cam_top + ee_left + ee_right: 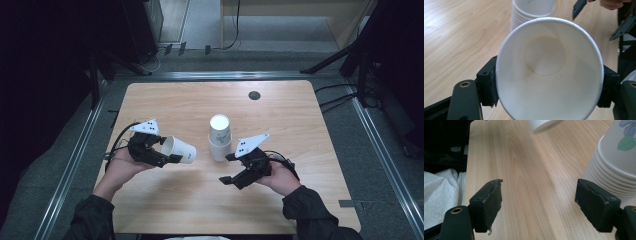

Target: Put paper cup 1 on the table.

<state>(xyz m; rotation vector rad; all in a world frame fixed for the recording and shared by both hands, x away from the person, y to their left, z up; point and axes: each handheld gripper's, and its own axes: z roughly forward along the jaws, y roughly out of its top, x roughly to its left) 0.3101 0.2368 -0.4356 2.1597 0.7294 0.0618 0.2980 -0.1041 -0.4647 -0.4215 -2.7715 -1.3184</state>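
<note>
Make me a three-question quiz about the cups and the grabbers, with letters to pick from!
1. Where is the stack of cups?
A. near the middle of the table
B. on the floor
C. in the right gripper

2. What colour is the inside of the single cup?
A. red
B. white
C. blue

3. What is the left gripper doing?
A. lying empty on the table
B. pressing on the stack
C. holding the single cup on its side

Answers: 1 A, the high view shows the stack standing mid-table. 2 B, the left gripper view looks into a plain white cup. 3 C, its pads press the cup's rim from both sides.
</note>
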